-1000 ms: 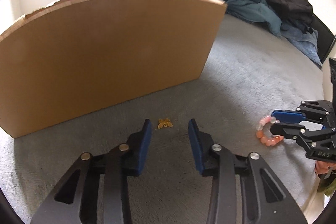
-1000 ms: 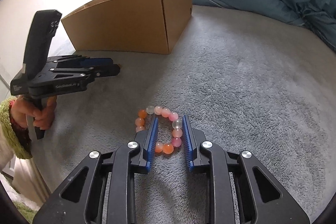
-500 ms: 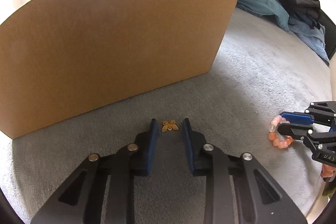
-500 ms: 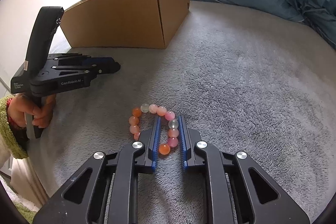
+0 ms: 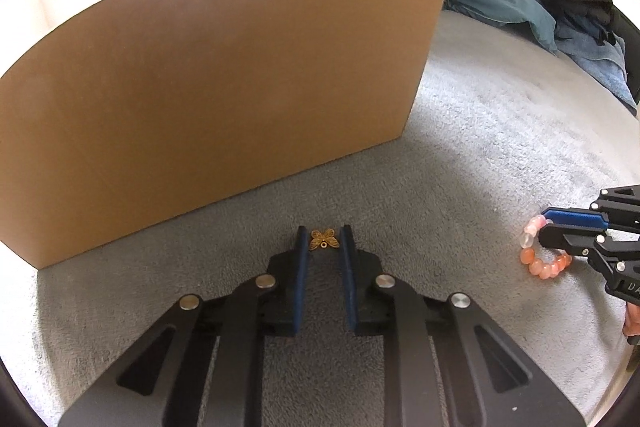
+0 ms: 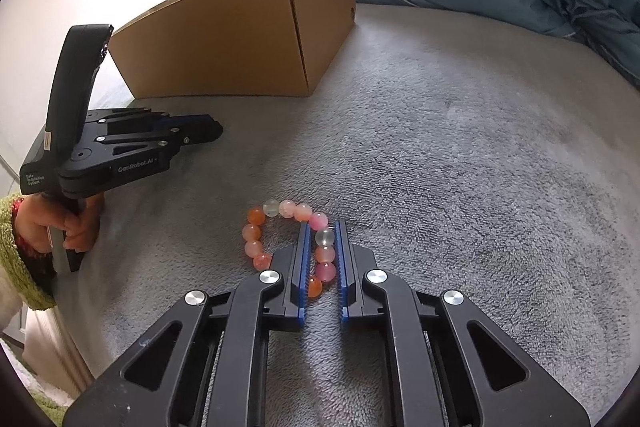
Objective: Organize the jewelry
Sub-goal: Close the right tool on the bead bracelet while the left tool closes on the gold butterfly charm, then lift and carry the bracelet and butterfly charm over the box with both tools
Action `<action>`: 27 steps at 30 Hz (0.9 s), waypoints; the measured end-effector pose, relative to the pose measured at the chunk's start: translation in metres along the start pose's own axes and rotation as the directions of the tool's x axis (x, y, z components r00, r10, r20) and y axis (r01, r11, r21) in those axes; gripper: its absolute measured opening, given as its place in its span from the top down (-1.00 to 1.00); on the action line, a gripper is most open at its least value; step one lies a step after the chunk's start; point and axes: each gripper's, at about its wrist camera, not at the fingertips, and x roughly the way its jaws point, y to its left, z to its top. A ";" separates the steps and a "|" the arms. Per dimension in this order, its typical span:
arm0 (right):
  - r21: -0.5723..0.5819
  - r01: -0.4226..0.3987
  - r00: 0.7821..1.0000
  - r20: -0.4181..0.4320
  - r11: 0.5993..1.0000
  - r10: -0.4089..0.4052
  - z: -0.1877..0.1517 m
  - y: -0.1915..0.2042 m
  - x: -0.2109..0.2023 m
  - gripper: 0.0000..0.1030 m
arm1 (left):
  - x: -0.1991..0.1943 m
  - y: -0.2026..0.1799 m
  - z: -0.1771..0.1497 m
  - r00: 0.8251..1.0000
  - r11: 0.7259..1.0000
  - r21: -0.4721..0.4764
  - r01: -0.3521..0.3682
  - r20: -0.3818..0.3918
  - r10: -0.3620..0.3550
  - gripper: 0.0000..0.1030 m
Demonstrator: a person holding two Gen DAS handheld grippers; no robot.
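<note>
Both grippers had just been closing: the left gripper [image 5: 323, 241] pinched the small gold butterfly charm [image 5: 324, 239] on the grey blanket [image 5: 480, 167] by the brown cardboard box [image 5: 224, 91], the right gripper [image 6: 323, 251] squeezed the pink-and-orange bead bracelet [image 6: 286, 209]. Lifting probably came next.

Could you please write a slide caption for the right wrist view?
Right tool closing on one side of a pink-and-orange bead bracelet lying on grey blanket, cardboard box behind.

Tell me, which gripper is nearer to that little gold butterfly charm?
Left. The left gripper has the butterfly charm between its fingertips, jaws just closing in. The right gripper is off to the side, on the bead bracelet.
</note>
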 end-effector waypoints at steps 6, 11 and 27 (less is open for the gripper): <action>0.004 -0.004 1.000 0.003 1.000 0.004 0.002 -0.003 -0.001 0.85 | -0.004 0.003 -0.004 1.000 1.000 -0.009 -0.003 0.012 0.003 0.72; 0.004 -0.003 1.000 0.005 1.000 0.003 0.002 -0.004 -0.001 0.85 | -0.010 0.011 -0.006 1.000 0.999 -0.046 0.009 0.029 -0.008 0.72; 0.007 0.007 1.000 0.000 1.000 -0.007 0.009 -0.008 -0.005 0.85 | -0.041 0.031 -0.019 0.999 0.994 -0.112 -0.007 0.048 0.013 0.72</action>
